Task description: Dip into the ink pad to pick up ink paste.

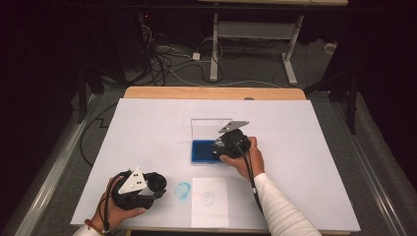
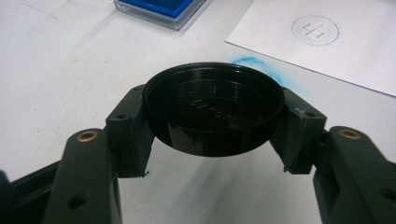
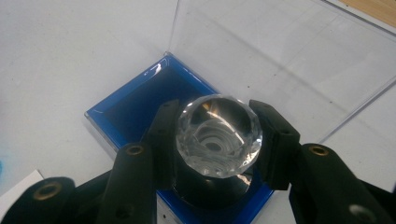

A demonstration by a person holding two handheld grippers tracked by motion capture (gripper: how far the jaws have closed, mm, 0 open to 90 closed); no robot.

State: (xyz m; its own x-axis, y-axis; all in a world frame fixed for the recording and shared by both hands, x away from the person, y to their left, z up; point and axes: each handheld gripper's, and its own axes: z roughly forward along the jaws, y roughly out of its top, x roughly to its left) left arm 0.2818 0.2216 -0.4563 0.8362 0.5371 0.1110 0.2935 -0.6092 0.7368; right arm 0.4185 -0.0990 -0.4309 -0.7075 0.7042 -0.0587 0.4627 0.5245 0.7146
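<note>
Right gripper view: right gripper [image 3: 215,140] clamps the stamp's [image 3: 218,136] slick, rigid crystal knob over the ink pad [image 3: 126,109]; left gripper [image 2: 212,116] grasps its light black cap [image 2: 212,114] by the rim.

The stamp [image 3: 218,135], with a clear faceted knob over a black round body, stands upright on the blue ink pad [image 3: 135,107], at about 1 o'clock from the tabletop's middle. The pad's clear lid [image 1: 210,129] stands open behind it. The black round cap [image 2: 212,114], hollow side showing, sits off the tabletop at 7 o'clock.
</note>
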